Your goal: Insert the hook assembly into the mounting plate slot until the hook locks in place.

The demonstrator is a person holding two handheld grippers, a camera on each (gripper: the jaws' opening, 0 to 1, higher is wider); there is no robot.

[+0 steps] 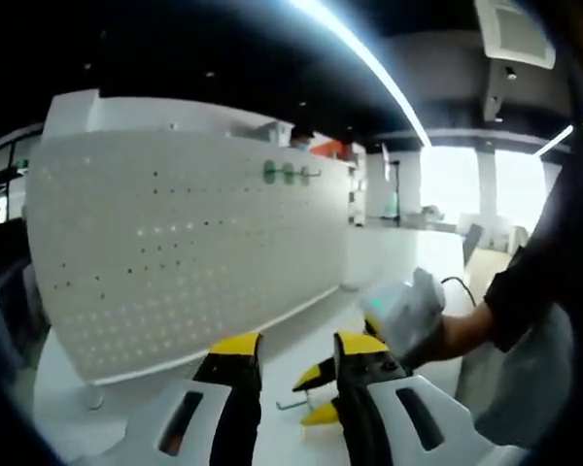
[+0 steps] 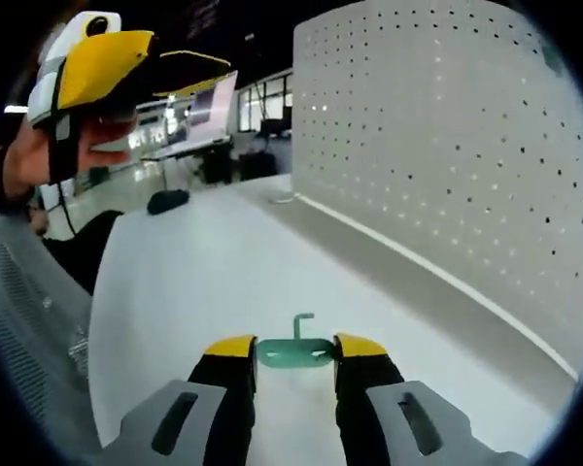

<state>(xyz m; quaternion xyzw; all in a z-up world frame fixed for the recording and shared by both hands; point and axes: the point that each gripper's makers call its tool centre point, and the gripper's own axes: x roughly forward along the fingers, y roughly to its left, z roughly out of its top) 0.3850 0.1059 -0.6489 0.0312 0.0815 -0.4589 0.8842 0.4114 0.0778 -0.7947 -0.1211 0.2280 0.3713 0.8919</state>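
Your right gripper (image 2: 294, 351) fingers clamp the teal plastic hook assembly (image 2: 293, 350) over the white bench (image 2: 194, 282); left gripper (image 1: 297, 355) fingers stand apart. Tilted entry into the white perforated mounting plate (image 2: 447, 146) could jam it.

Both grippers (image 1: 296, 354) (image 2: 295, 351) — black jaws, yellow tips, white-grey bodies; dark sleeve (image 1: 525, 291).

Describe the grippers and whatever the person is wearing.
Both grippers match: the left gripper and the right gripper each have two black fingers with yellow tips, set in pale grey housings with a dark slot on each side. The left gripper's body, seen in the right gripper view, is white with a yellow cover. The person's sleeve is dark.
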